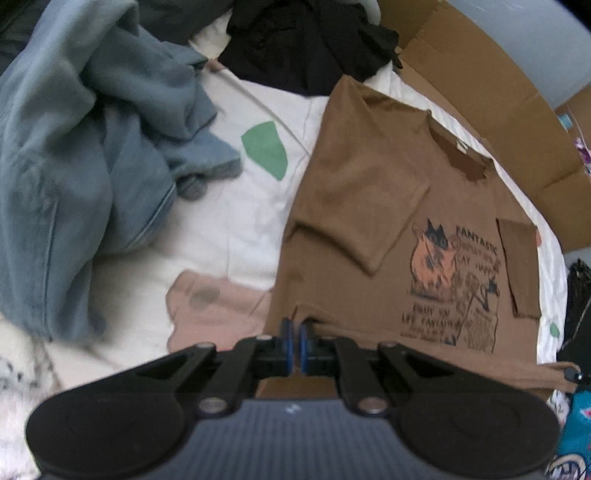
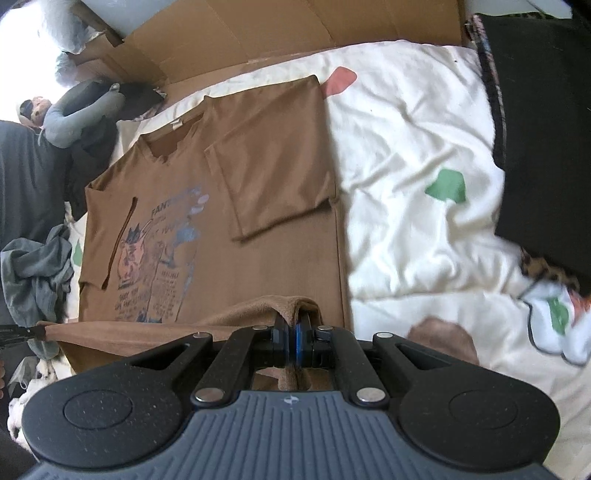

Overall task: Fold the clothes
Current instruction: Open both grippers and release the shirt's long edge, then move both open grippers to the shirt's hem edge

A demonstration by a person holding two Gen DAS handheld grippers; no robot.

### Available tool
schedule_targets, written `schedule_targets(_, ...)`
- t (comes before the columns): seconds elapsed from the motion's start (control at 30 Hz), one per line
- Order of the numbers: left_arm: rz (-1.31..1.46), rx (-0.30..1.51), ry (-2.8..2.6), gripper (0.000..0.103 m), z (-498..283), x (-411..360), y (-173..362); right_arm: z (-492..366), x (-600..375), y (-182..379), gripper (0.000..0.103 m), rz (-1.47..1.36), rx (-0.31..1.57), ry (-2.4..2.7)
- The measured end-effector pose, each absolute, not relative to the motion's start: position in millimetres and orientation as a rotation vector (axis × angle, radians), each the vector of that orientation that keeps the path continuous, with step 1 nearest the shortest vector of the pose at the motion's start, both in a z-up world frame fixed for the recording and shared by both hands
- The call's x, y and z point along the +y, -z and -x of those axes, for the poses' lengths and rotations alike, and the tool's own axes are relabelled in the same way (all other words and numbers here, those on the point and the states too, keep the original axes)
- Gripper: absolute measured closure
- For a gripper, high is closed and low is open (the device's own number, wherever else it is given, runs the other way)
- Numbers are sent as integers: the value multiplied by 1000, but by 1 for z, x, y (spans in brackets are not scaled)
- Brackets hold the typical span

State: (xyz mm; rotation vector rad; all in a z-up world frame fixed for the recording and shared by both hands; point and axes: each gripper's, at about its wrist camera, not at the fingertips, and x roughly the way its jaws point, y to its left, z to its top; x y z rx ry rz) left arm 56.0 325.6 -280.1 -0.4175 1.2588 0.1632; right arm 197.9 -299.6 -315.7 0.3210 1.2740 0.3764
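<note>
A brown T-shirt [image 1: 354, 177] with a cat print [image 1: 450, 280] lies face up on the white bedsheet [image 1: 236, 206], both sleeves folded in over its body. My left gripper [image 1: 295, 332] is shut on one corner of the bottom hem. In the right wrist view the same T-shirt [image 2: 258, 258] stretches away from me. There my right gripper [image 2: 293, 325] is shut on the other hem corner, with brown cloth bunched over its pads. The hem is pulled taut between the two grippers and held off the sheet.
A heap of blue-grey clothes [image 1: 74, 166] and a black garment [image 1: 306, 44] lie beyond the shirt on the left. Flattened cardboard [image 2: 295, 33] lines the far side of the bed. A dark cushion [image 2: 546, 129] sits at the right, crumpled grey cloth [image 2: 37, 269] at the left.
</note>
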Motion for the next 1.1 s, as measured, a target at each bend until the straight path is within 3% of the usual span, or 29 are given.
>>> schedule_targets(0.43,395,1247,-174,98,-101,329,286,-240,-290,328,100,-360,1283,-325)
schedule_targets(0.57,414,1264,-169,90,-103,328,289,-244,-292,332,93,-409,1299,-303)
schedule_targets(0.73,403,1260,-155,83,-95,328,284,-236,-297,320,70,-416,1270,-280)
schedule_targets(0.93,401,1254,-140,81,-82,332,271,-216,-308,297,70,-404,1259,-250)
schedule_targets(1.07,357,1233,-125,64,-72,330,255,-208,-309,275,66,-337,1234,-270)
schedule_targets(1.1,339,1234,-123,64,-70,329,254,-207,-310,271,62,-326,1221,-276)
